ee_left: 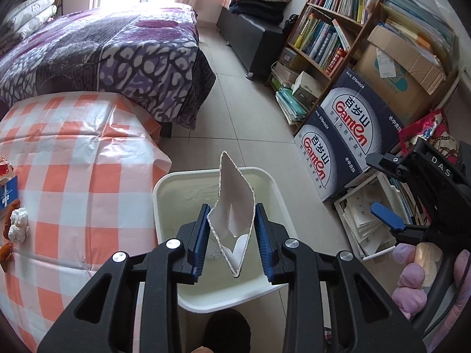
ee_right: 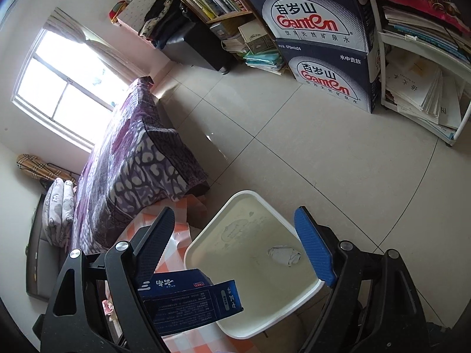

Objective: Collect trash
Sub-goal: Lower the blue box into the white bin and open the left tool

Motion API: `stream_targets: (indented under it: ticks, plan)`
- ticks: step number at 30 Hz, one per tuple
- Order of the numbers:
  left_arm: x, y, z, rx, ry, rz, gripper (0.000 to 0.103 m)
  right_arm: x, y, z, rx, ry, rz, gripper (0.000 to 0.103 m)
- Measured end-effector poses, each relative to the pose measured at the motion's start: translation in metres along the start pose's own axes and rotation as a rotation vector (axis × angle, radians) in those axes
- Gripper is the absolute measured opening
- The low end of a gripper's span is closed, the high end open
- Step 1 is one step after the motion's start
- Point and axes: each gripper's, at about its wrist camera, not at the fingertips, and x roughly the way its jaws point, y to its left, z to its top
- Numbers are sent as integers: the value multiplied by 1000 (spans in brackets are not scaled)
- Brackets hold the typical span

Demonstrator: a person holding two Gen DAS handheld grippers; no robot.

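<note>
My left gripper point(ee_left: 232, 229) is shut on an open white box point(ee_left: 234, 203) with torn edges and holds it right over the white trash bin point(ee_left: 164, 182). In the right wrist view the bin point(ee_right: 206, 235) stands on the floor beside the table and has a crumpled grey paper point(ee_right: 284, 255) at its bottom. My right gripper point(ee_right: 238, 247) is open and empty above the bin; it also shows in the left wrist view point(ee_left: 379, 188). A dark blue carton point(ee_right: 188, 300) lies on the table edge by its left finger. A crumpled white tissue point(ee_left: 18, 224) lies on the table.
The table has an orange-and-white checked cloth point(ee_left: 73, 158). A bed with a purple cover point(ee_left: 112, 50) stands behind it. Stacked Ganten water cartons point(ee_left: 341, 135), a bookshelf point(ee_left: 332, 26) and a white rack of papers point(ee_right: 424, 94) line the right side. Tiled floor point(ee_right: 294, 147) lies between.
</note>
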Motion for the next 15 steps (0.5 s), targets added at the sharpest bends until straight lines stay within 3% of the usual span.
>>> stream_targets:
  ticks: [5,7,9,15]
  plan:
    - [-2,1,11,-8,-26,14,51,-4,-2,3,-8,-14,10,80]
    - [-8,2,15,-14,-29,-12,72,-5,0,2,-12,-18,15,80]
    - [-16,3,18,-15,-40,-20,73,-5,3,0,-21,-21,18,81]
    - [-38,17,19,12,-106,73,73,-8,20,-10,-65,-57,-6,82]
